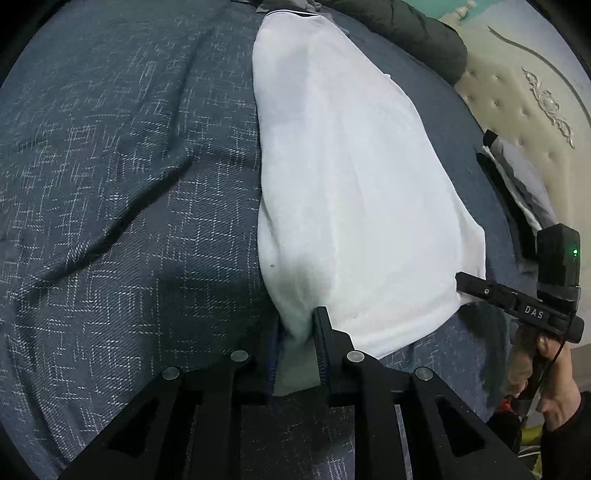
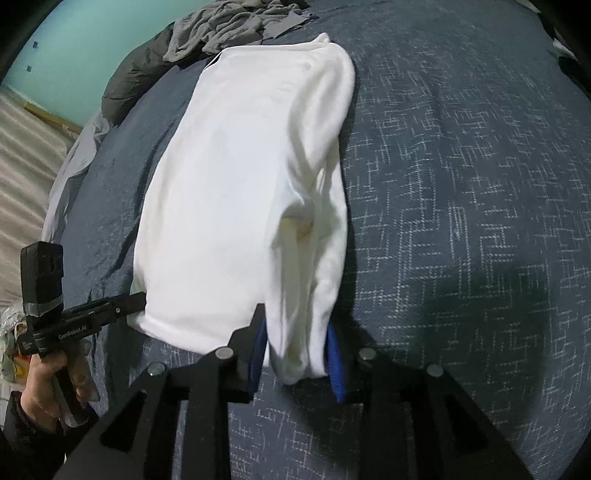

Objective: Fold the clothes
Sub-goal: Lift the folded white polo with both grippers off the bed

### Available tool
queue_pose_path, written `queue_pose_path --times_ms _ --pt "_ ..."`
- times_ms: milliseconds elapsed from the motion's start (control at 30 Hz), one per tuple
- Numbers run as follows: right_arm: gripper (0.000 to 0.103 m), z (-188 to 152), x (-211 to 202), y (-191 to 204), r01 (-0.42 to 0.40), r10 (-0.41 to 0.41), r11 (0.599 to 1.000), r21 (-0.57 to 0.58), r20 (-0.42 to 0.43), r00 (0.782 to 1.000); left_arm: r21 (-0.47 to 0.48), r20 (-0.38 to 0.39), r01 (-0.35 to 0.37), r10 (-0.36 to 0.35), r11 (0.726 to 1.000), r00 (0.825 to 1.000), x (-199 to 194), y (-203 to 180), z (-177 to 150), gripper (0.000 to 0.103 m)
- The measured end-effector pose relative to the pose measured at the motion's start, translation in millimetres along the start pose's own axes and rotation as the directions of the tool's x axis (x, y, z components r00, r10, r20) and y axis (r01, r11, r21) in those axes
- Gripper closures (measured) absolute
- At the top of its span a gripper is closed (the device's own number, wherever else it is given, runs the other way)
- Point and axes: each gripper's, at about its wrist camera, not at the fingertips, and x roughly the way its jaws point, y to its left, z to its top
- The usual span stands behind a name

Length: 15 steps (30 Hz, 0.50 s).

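A white garment (image 1: 351, 177) lies lengthwise on the dark blue patterned bedspread (image 1: 110, 184), partly folded into a long strip. My left gripper (image 1: 297, 328) is shut on its near left corner. My right gripper (image 2: 295, 347) is shut on its near right corner, where the cloth (image 2: 240, 184) bunches between blue pads (image 2: 334, 354). Each gripper shows in the other's view, the right one (image 1: 469, 282) at the hem's right end and the left one (image 2: 133, 301) at its left end.
A dark padded jacket (image 1: 406, 26) and a grey crumpled garment (image 2: 229, 26) lie at the far end of the bed. A tufted cream headboard (image 1: 535, 103) stands to the right in the left wrist view. Folded clothes (image 1: 517, 184) lie near it.
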Motion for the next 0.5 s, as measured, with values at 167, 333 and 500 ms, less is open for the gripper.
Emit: queue_pose_path --times_ms 167,333,500 --pt "0.092 -2 -2 3 -0.013 0.013 1.000 -0.016 0.001 1.000 0.037 0.016 -0.010 0.010 0.999 1.000 -1 -6 0 0.093" --pt "0.094 5 -16 5 -0.043 0.044 0.999 -0.016 0.034 0.998 0.059 0.045 0.006 -0.009 0.998 0.999 -16 -15 6 0.094" --pt "0.094 16 -42 14 -0.070 0.073 0.997 -0.033 0.076 0.994 0.076 0.086 0.025 -0.031 0.997 0.996 -43 -29 19 0.095"
